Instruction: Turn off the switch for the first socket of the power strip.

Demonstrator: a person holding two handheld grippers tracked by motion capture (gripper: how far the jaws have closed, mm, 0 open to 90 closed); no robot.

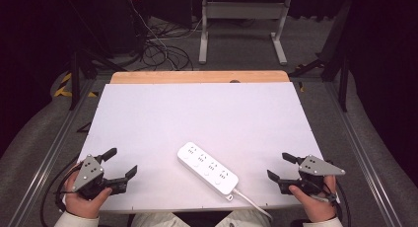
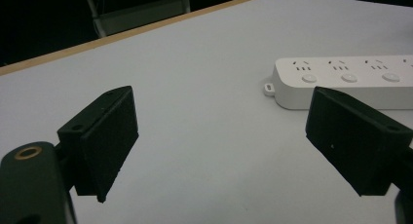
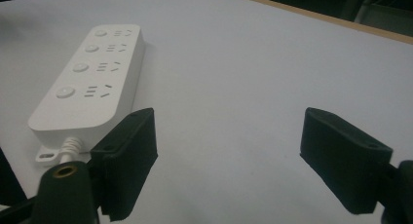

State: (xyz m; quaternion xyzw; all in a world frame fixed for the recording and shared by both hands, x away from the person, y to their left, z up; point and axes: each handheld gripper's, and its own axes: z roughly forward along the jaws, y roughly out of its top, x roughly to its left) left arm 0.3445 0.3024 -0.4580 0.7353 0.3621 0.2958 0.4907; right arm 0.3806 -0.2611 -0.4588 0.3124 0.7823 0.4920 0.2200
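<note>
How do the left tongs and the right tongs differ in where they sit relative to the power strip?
The left tongs sit left of the power strip, by its plain end; the right tongs sit right of it, nearer the cord end. Both are open, hold nothing, and stay apart from it.

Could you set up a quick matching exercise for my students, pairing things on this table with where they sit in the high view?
Things:
1. power strip
2. left gripper
3. right gripper
4. power strip's cable

Places:
A. at the table's near right corner, jaws open
B. lying diagonally at the near middle of the white table
C. running off the near edge
D. at the table's near left corner, jaws open

Pairs: 1-B, 2-D, 3-A, 4-C
</note>
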